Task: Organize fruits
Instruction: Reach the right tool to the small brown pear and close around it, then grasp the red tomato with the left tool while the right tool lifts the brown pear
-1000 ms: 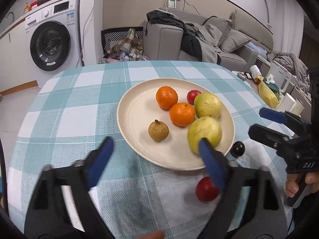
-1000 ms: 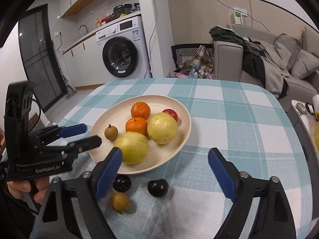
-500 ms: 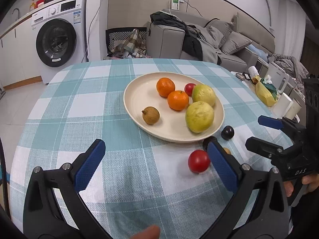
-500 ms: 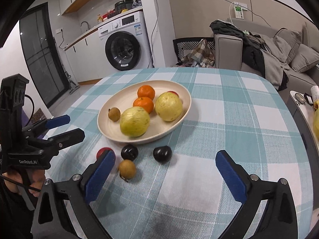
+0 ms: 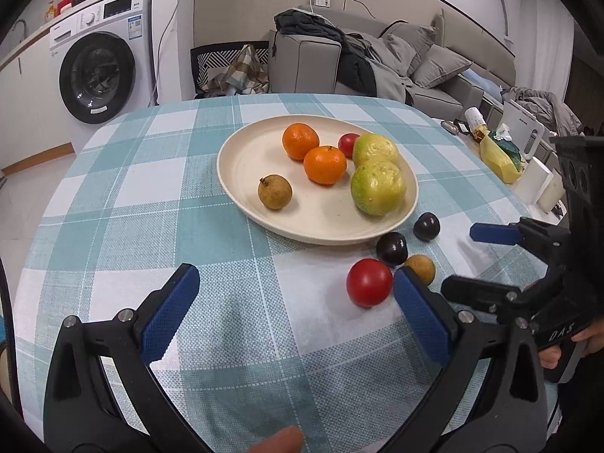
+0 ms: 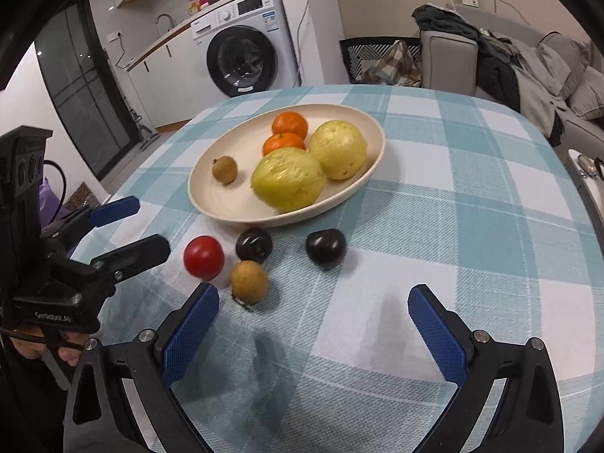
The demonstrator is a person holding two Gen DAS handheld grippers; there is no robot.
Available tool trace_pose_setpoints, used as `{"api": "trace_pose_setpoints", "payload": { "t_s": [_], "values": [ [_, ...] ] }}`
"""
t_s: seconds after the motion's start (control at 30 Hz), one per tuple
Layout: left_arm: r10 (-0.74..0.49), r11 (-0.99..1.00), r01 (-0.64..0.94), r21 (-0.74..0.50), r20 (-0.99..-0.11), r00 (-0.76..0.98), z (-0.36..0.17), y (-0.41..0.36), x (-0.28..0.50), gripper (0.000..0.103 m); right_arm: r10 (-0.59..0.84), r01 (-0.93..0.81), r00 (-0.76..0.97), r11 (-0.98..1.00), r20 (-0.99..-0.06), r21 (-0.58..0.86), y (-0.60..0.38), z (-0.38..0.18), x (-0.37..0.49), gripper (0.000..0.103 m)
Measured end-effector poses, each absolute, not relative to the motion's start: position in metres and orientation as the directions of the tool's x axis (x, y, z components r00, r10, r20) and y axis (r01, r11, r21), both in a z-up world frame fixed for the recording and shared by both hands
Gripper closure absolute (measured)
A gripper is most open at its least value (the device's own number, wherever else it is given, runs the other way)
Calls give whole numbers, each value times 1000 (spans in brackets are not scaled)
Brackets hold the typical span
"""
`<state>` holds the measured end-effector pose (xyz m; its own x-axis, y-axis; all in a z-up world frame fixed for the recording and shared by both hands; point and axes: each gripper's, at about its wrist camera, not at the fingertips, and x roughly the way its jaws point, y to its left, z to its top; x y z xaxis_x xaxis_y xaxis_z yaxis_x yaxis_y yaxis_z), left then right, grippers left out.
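A cream plate [image 5: 260,151] [image 6: 241,207] on the checked tablecloth holds two oranges [image 5: 324,164], two yellow-green guavas [image 5: 377,187] [image 6: 287,179], a small red fruit [image 5: 348,143] and a brown longan [image 5: 275,191] [image 6: 224,168]. On the cloth beside the plate lie a red tomato [image 5: 369,282] [image 6: 204,257], two dark plums [image 5: 392,248] [image 6: 325,248] and another brown longan [image 6: 249,282]. My left gripper [image 5: 296,302] is open and empty, just left of the tomato. My right gripper [image 6: 313,317] is open and empty, near the loose fruits.
The round table's edge [image 5: 37,226] curves close on the left. A side table with a yellow bag [image 5: 498,154] and white containers stands to the right. A washing machine [image 5: 102,56] and a grey sofa [image 5: 377,60] are behind.
Both grippers have pulled back from the plate toward the near side of the table. The loose fruits now show fully in front of them. Both stayed open.
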<state>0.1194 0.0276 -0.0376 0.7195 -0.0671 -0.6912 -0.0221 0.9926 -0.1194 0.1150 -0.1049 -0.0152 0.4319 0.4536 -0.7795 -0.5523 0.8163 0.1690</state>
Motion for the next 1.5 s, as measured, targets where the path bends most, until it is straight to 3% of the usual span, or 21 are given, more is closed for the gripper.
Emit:
{"api": "trace_pose_setpoints", "payload": {
  "t_s": [0.1,0.17,0.23,0.57,0.83,1.07,1.17,1.5],
  "values": [
    [-72,992,-20,-123,-695,716,-39,28,121,1,453,-587,407,795,-793,154,-96,-19,109,2],
    [-71,992,-20,-122,-693,717,-39,28,121,1,457,-616,395,776,-796,140,-88,-20,104,9],
    [-71,992,-22,-124,-694,717,-39,30,122,1,457,-629,383,766,-803,137,-83,-22,102,23],
    [-78,990,-29,-140,-697,713,-41,35,125,1,483,-672,370,729,-794,131,-67,-23,97,48],
    [-77,991,-26,-135,-702,708,-44,34,126,1,477,-672,375,731,-795,121,-62,-24,101,61],
    [-84,990,-23,-140,-707,702,-45,33,127,1,477,-668,375,734,-795,125,-62,-23,101,66],
    [-89,990,-19,-142,-710,698,-46,32,128,1,471,-670,379,733,-797,115,-61,-22,101,77],
    [-110,989,0,-146,-743,660,-54,24,135,1,478,-656,420,748,-771,105,-71,-10,98,79]
  ]
}}
